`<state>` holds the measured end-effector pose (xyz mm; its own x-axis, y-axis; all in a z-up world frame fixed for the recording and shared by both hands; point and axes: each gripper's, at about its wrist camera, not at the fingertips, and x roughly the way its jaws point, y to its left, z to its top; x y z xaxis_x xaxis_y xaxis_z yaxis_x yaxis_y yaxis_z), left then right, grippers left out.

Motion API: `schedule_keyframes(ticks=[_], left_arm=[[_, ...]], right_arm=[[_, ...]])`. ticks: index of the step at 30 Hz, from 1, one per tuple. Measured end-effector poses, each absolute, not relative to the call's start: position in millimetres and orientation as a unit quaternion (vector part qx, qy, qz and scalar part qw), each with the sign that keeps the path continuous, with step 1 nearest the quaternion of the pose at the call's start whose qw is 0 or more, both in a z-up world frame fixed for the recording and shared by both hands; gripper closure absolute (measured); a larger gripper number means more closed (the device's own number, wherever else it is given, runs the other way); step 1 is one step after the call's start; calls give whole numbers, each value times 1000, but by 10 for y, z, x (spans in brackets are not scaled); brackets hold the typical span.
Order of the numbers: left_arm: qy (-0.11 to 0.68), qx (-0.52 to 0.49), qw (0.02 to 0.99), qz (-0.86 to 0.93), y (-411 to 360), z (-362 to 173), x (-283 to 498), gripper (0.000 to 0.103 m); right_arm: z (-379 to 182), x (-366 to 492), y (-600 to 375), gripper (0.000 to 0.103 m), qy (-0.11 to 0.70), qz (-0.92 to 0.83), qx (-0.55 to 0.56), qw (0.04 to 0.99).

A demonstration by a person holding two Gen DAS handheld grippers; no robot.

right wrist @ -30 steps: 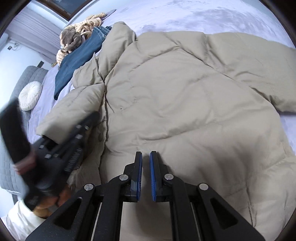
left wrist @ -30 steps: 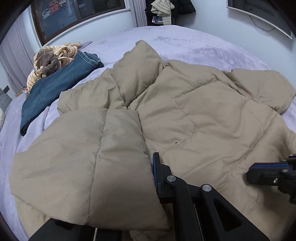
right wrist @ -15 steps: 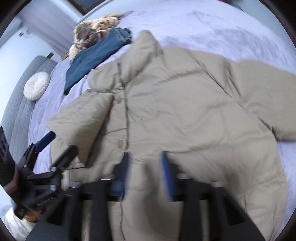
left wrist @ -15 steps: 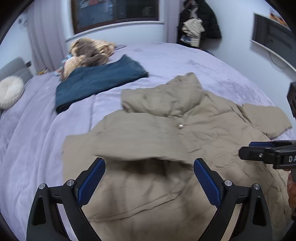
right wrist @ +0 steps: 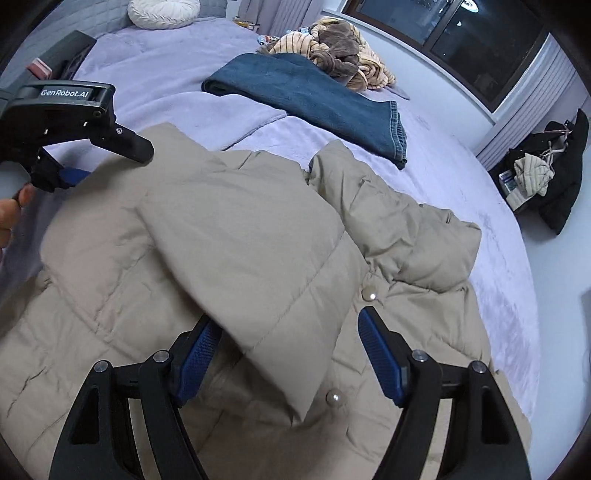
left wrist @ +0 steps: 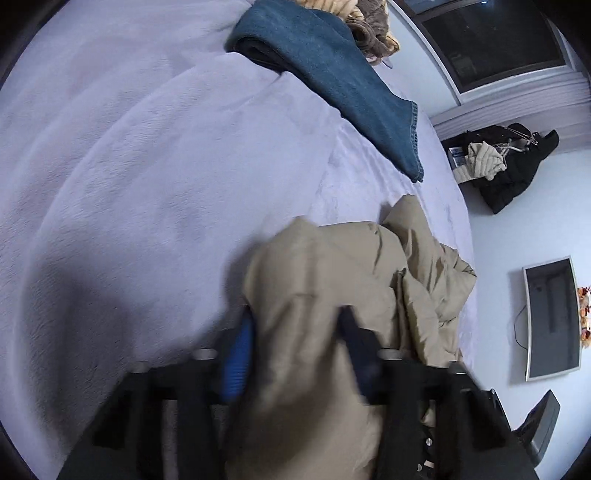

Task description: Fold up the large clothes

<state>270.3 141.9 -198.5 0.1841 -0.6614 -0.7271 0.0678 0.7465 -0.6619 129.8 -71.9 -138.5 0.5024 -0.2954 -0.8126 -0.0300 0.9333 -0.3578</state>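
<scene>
The left gripper (left wrist: 295, 343) has its fingers (left wrist: 238, 363) drawn in on a thick fold of the beige puffer jacket (left wrist: 332, 295). Its jaws have just been closing, and the cloth bulges between the blurred blue pads; whether both pads already press on it I cannot tell. The right gripper (right wrist: 291, 354) stands with its fingers (right wrist: 380, 360) wide, a folded sleeve of the jacket (right wrist: 251, 236) lying between them, the near pad tucked under the sleeve's edge and the far pad clear of the cloth.

The jacket lies spread on the lavender bed (right wrist: 480, 206), front up, its pearl buttons (right wrist: 368, 294) showing just beside the sleeve. Beyond the jacket's collar lies a pair of folded blue jeans (right wrist: 314, 96), and past the jeans a heap of tan and brown striped clothing (right wrist: 332, 51). A round white cushion (right wrist: 162, 13) sits well beyond the jacket at the bed's head. On the wall past the bed's far side from the jacket hangs a flat screen (left wrist: 552, 321).
</scene>
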Motion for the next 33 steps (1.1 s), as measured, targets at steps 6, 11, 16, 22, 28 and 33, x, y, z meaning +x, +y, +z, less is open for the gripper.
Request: schedule_keyframes(ticks=[6,11,16,22,28,33], left_arm=[[495,-45,839,-224,1019,-1511,2489,90],[502,46,845,-179,965,-1837,2575,90],[506,52,854,-113,1257,-1808,2551,90],[500,64,847,-171,1699,-1365,1824,90],[546,61,785,-285,1412,-1437,1222,90],[541,52,808,-228,1163,-1672,1399,90]], right_arm=[[-1157,1119,-1535,97,457,-128,69,877],[-1633,680,-2384,97,445,-165,366,801],[-1935,502,-2593,89,443,-149,468,750],[-1491,183,-2555,61,456,-150,396,783],[-1169,143,-2434,69,449,-144,318,823],[-1341,528,-2398,70,464,-126,293,826]])
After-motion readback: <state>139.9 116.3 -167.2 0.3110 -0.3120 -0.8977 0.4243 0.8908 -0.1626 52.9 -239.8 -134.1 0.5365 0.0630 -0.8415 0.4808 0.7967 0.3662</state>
